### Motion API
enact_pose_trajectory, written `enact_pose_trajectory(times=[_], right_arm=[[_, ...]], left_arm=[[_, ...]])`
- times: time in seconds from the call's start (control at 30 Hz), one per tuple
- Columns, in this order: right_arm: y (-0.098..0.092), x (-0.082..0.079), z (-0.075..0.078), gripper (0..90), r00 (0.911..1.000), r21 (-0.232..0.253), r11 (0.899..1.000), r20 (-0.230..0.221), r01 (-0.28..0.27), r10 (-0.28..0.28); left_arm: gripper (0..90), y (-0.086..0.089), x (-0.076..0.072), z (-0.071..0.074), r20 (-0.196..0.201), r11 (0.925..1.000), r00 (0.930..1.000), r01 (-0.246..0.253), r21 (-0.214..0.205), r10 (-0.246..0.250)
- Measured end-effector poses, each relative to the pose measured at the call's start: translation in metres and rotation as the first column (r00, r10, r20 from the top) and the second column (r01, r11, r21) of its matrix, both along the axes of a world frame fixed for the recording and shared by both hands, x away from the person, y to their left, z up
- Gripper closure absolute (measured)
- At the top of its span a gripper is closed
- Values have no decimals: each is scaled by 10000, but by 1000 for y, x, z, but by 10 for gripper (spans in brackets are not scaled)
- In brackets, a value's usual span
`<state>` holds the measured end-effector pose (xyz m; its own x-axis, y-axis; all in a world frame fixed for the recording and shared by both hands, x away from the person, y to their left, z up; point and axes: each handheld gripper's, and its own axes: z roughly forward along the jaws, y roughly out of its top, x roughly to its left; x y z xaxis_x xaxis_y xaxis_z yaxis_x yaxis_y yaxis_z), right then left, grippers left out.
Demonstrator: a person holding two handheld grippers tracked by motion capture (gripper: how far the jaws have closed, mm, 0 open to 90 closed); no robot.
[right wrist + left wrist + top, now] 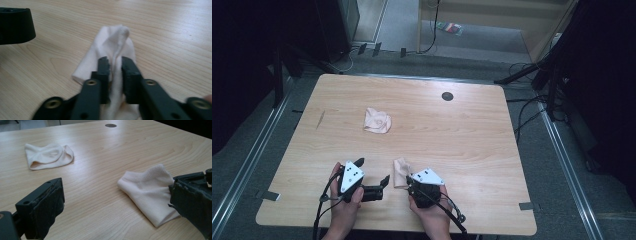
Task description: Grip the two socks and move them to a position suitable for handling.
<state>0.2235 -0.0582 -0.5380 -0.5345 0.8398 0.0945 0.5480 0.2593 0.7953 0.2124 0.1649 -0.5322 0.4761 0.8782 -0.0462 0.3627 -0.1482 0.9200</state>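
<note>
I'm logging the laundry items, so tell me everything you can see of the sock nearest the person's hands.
The near sock is pale cream knit fabric, soft and thin, with a ribbed or mesh-textured band at one end. It lies crumpled on the wooden table near its front edge, partly pulled up into a fold. The right claw has that fold between its black jaws, which stand close on either side of it; whether they press on it is unclear.

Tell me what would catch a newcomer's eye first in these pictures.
First, the pale sock near the table's front edge, a fold of it standing up between the right gripper jaws, which sit close around it. Beside it the left gripper hovers with its jaws wide apart and nothing between them. Farther back, mid-table, a second sock lies crumpled alone on the light wooden table.
</note>
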Motion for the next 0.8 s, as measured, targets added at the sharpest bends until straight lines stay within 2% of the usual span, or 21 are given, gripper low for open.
enact_pose_trajectory(times=[0.1,0.2,0.33,0.47,0.57,0.67,0.8], right_arm=[[-3,1,2,571,10000,228,9997,-17,83,-82],[-7,4,7,514,10000,422,9991,-20,55,-54],[-14,15,11,502,9995,651,9974,-61,320,-316],[-15,33,10,480,9979,1179,9923,-563,370,-305],[-11,36,8,474,9974,1194,9923,-669,337,-258],[-4,38,5,488,9968,991,9950,-797,147,-68],[1,37,2,611,9960,777,9970,-889,9,60]], left_arm=[[0,3,0,1,-12,9999,10000,-98,-126,98],[0,5,1,1,-42,9997,9999,-143,-209,142],[0,7,3,1,-111,9995,9997,-208,-250,206],[0,7,3,0,-158,9995,9996,-223,-203,220],[0,7,3,0,-181,9995,9995,-258,-197,254],[0,8,3,-1,-200,9994,9994,-279,-199,275],[0,9,3,-1,-220,9992,9992,-328,-246,322]])
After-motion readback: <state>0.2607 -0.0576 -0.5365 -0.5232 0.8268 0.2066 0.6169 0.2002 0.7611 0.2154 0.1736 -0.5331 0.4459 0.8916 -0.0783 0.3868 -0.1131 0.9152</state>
